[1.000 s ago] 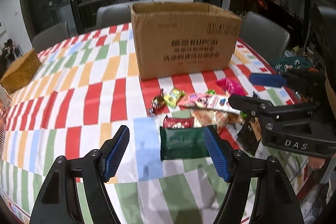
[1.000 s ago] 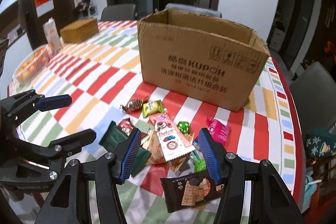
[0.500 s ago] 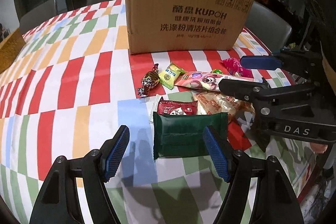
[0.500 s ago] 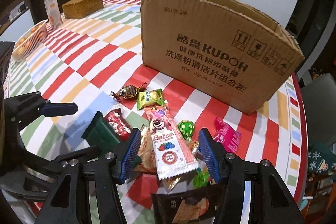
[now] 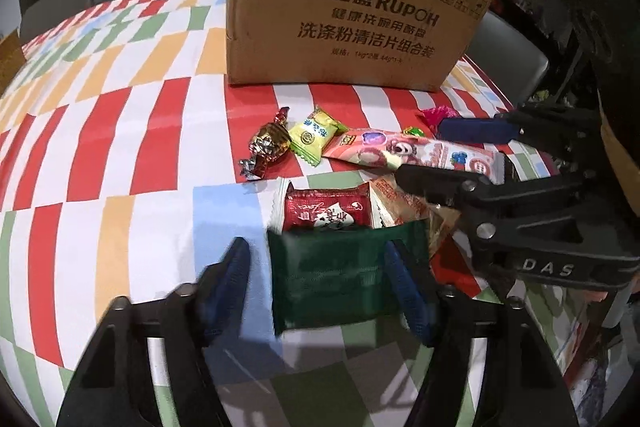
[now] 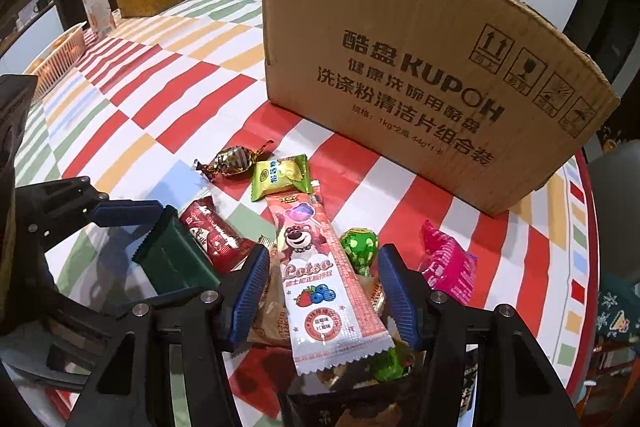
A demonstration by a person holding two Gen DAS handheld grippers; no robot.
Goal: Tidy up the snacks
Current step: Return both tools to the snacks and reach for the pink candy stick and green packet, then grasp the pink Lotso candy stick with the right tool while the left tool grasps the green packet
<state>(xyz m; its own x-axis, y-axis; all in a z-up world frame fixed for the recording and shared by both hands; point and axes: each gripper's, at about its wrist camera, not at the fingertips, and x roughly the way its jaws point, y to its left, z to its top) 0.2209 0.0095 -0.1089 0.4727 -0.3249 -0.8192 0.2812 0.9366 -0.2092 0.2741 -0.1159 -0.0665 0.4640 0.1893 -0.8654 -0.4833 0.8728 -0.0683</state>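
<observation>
Left gripper lowered, closing around green packet, fingers blurred

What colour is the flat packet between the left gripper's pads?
Dark green packet, clearest in the left wrist view.

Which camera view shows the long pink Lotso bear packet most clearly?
The right wrist view: the pink Lotso packet lies nearly whole between open jaws, print readable. In the left wrist view the same packet lies farther off, its end behind the right gripper.

Matt corrugated cardboard box, glossy foil-wrapped candy, shiny plastic snack wrappers.
</observation>
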